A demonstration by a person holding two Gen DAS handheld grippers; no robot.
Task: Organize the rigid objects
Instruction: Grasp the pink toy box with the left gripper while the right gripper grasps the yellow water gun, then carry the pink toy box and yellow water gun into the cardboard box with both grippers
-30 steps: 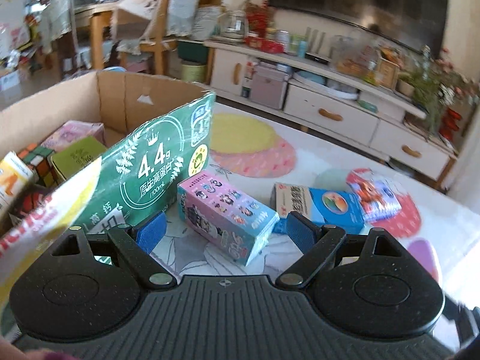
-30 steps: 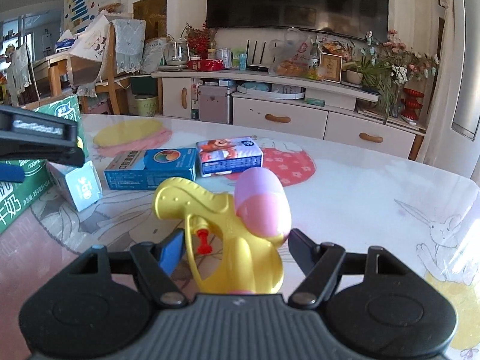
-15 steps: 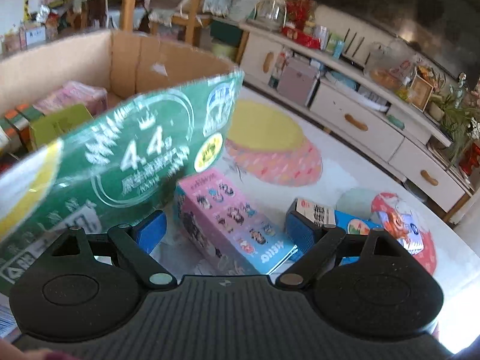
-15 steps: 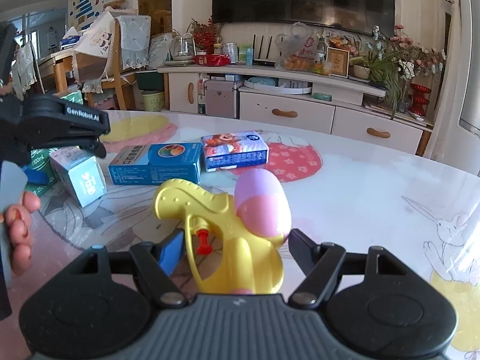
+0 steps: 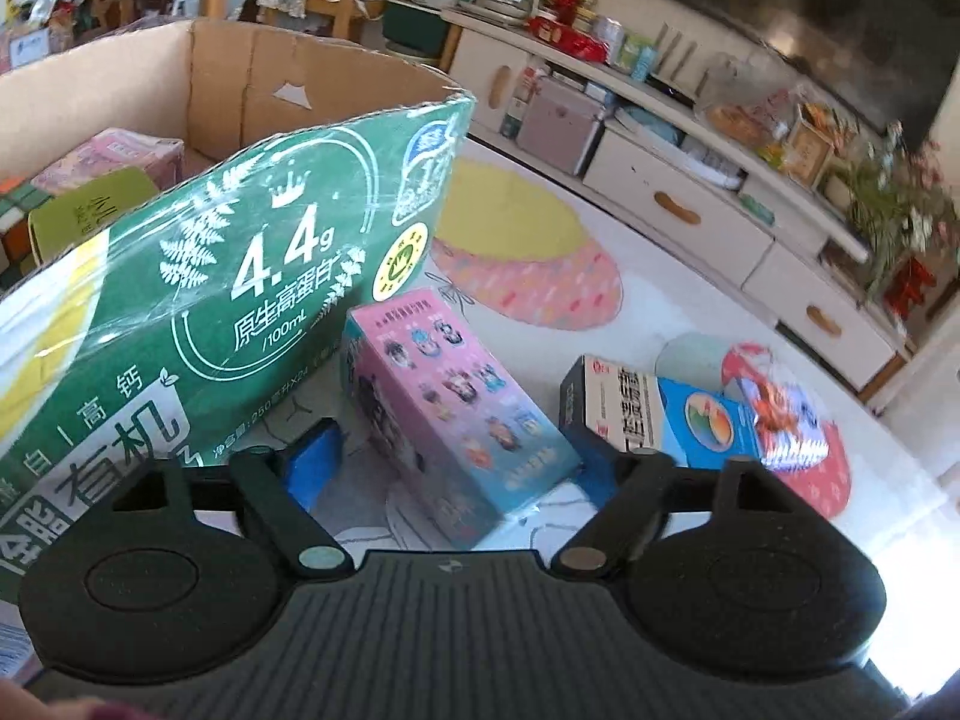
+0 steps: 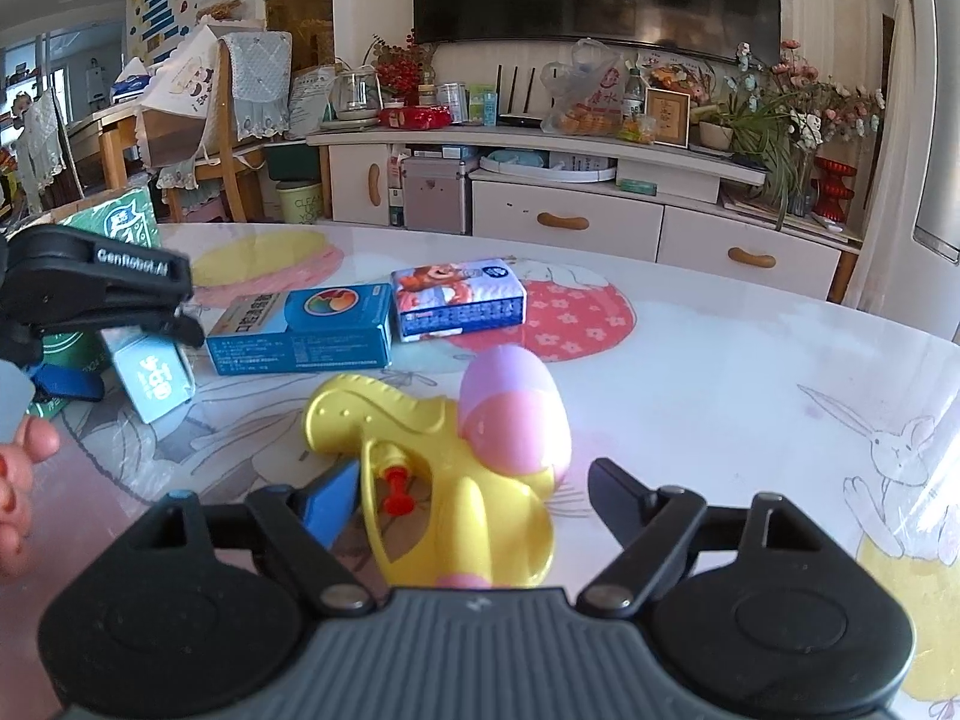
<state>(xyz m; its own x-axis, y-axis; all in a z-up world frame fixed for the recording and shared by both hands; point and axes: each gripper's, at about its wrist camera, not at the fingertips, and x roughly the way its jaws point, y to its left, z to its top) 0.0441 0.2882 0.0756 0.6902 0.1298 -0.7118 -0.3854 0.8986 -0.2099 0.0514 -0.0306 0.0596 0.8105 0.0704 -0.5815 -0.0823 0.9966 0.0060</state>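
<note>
In the left wrist view my left gripper (image 5: 459, 471) is open around the near end of a pink and blue box (image 5: 447, 399) that lies on the table; the pads do not touch it. Beside it stands a green milk carton box (image 5: 198, 312) holding several items. In the right wrist view my right gripper (image 6: 462, 498) is open, with a yellow toy water gun (image 6: 444, 468) with a pink and purple tank lying between its fingers. The left gripper shows there at far left (image 6: 96, 294), over the pink and blue box (image 6: 156, 378).
A blue medicine box (image 6: 303, 330) and a cartoon-print box (image 6: 459, 297) lie mid-table; both also show in the left wrist view (image 5: 660, 414). The table has a patterned cloth (image 6: 750, 396). A TV cabinet (image 6: 570, 204) stands behind the table.
My left gripper has moved forward and down, closing in on the pink and blue box, which now sits between its open fingers. The right gripper and water gun have stayed put.
</note>
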